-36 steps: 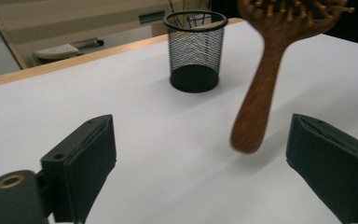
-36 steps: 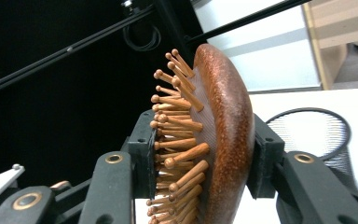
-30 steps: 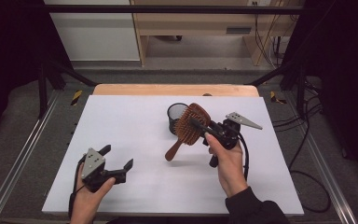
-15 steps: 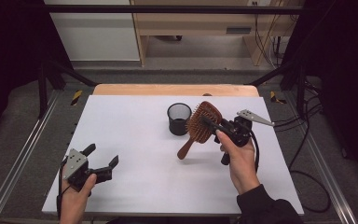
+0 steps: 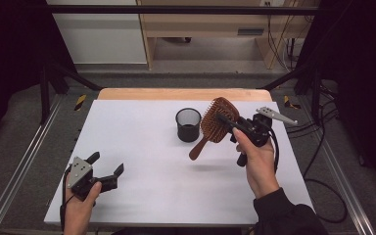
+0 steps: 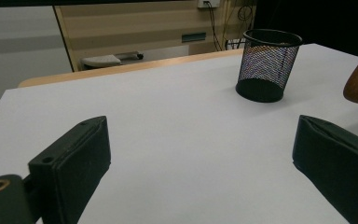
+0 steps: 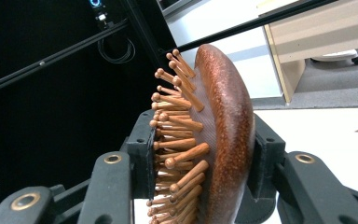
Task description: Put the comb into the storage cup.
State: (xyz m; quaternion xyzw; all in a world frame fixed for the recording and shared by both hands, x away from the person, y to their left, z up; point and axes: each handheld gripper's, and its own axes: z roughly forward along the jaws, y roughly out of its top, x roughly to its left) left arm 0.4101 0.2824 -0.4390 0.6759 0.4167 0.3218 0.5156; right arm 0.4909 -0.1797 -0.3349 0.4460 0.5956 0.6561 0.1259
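Wooden and reddish-brown, the hairbrush (image 5: 217,122) sits right of centre in the high view, lifted clear of the white table (image 5: 142,142) with its shadow on the surface below. Its oval head is pinched by the right gripper (image 5: 225,120), and its handle slants down toward the lower left. In the right gripper view the two black jaws clamp the head from both sides, one against the pegged bristle face and one against the smooth rounded back, at the middle of the frame. The black mesh cup (image 5: 188,124) stands upright just left of the brush in the high view, apart from it. At the lower left of that view the left gripper (image 5: 106,166) is low over the table with its jaws spread and nothing between them; in the left gripper view they frame bare white table, with the cup at the upper right and the handle's rounded tip at the right edge
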